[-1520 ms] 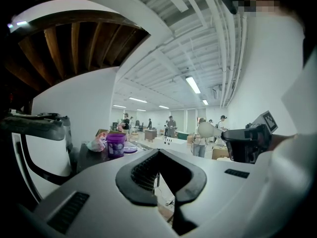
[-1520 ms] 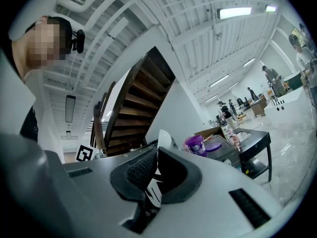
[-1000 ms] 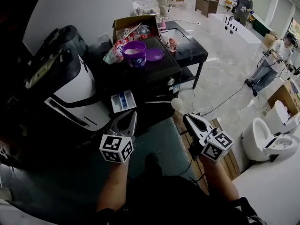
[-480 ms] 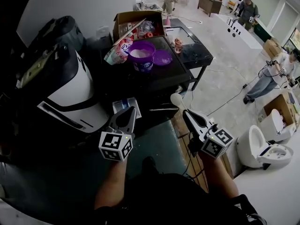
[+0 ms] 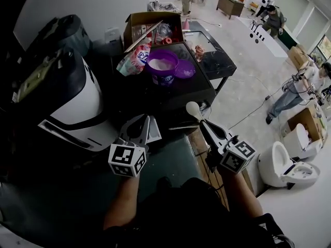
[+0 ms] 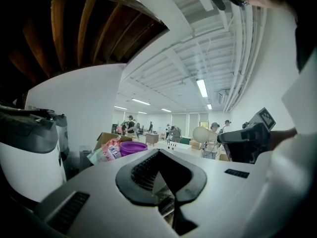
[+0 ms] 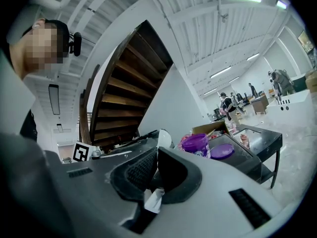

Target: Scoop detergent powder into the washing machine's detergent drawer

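Head view, largest to smallest: the white-and-black appliance [image 5: 72, 99] is filling the left of the field, and the black washing machine [image 5: 155, 94] is standing just beside it, ahead of the person. A cardboard box [image 5: 139, 22] is sitting at the machine's far edge. The open purple tub [image 5: 162, 66], showing pale powder inside, is resting on the machine's top with its lid [image 5: 185, 69] lying touching it on the right and a printed bag [image 5: 133, 60] leaning on its left.

A white corner, taken to be the detergent drawer [image 5: 154, 130], is showing at the machine's near front; the left gripper [image 5: 142, 125] is covering the rest. That gripper's jaws are pressing together at the tips with nothing visibly between them.

The right gripper [image 5: 206, 125] is pinching the handle of a white scoop [image 5: 193, 108]. The scoop's long axis is running forward and slightly left, with the bowl leading. The tub is lying straight ahead of the bowl, well apart from it, while the drawer is lying near, to the bowl's left and lower. Whether the bowl is carrying powder cannot be told.

The print on the tub and bag is showing too small to read, and the gripper cubes are bearing only square markers
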`<state>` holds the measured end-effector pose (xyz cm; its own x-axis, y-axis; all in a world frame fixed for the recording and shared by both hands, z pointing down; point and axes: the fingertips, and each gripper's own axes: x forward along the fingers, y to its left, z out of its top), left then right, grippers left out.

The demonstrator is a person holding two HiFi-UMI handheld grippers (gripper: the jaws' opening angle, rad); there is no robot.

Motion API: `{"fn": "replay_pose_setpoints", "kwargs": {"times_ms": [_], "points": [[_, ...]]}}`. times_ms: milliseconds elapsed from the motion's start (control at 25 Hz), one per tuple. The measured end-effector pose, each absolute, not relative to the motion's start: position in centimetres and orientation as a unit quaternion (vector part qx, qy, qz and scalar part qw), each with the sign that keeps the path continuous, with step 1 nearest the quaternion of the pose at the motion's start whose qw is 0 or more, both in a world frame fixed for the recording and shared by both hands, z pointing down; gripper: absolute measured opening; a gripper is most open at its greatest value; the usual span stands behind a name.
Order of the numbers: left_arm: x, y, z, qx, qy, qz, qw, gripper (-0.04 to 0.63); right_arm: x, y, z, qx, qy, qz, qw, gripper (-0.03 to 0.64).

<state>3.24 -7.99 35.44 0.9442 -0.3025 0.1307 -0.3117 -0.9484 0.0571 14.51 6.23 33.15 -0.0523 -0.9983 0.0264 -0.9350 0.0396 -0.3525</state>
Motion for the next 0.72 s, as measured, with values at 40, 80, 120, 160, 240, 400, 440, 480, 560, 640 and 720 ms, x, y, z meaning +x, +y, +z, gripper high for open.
{"fn": "replay_pose_setpoints", "kwargs": {"times_ms": [40,80,120,160,240,400,440,480,560,640,720], "points": [[3.4,-8.2,35.4,0.985,-0.154,0.060,0.038,0.008,14.7,5.9,33.2,-0.680,0.711,-0.139,0.114,0.020],[3.5,-8.5,35.4,0.986,-0.153,0.060,0.036,0.008,14.9,5.6,33.1,-0.680,0.711,-0.138,0.113,0.020],[3.8,-8.9,35.3,0.986,-0.152,0.059,0.034,0.008,15.1,5.1,33.1,-0.681,0.711,-0.138,0.114,0.020],[4.0,-9.2,35.3,0.986,-0.152,0.058,0.033,0.008,15.3,4.7,33.1,-0.680,0.711,-0.138,0.114,0.020],[4.5,-9.9,35.2,0.986,-0.154,0.058,0.032,0.008,15.8,3.9,33.2,-0.678,0.713,-0.138,0.117,0.020],[6.0,-11.2,35.3,0.985,-0.158,0.064,0.030,0.008,17.5,2.0,33.5,-0.672,0.717,-0.140,0.123,0.020],[6.5,-11.6,35.4,0.984,-0.159,0.067,0.031,0.008,18.1,1.4,33.6,-0.670,0.718,-0.141,0.124,0.020],[7.0,-12.1,35.6,0.984,-0.162,0.069,0.032,0.008,18.7,0.8,33.8,-0.668,0.720,-0.142,0.126,0.020],[8.0,-13.3,35.7,0.982,-0.170,0.073,0.033,0.008,20.1,-0.6,34.2,-0.661,0.725,-0.146,0.131,0.020],[9.3,-14.6,35.9,0.980,-0.181,0.075,0.035,0.008,21.8,-2.2,34.7,-0.654,0.729,-0.152,0.134,0.020],[11.1,-15.9,36.2,0.978,-0.189,0.079,0.038,0.008,23.7,-3.8,35.0,-0.646,0.734,-0.157,0.135,0.020]]}}
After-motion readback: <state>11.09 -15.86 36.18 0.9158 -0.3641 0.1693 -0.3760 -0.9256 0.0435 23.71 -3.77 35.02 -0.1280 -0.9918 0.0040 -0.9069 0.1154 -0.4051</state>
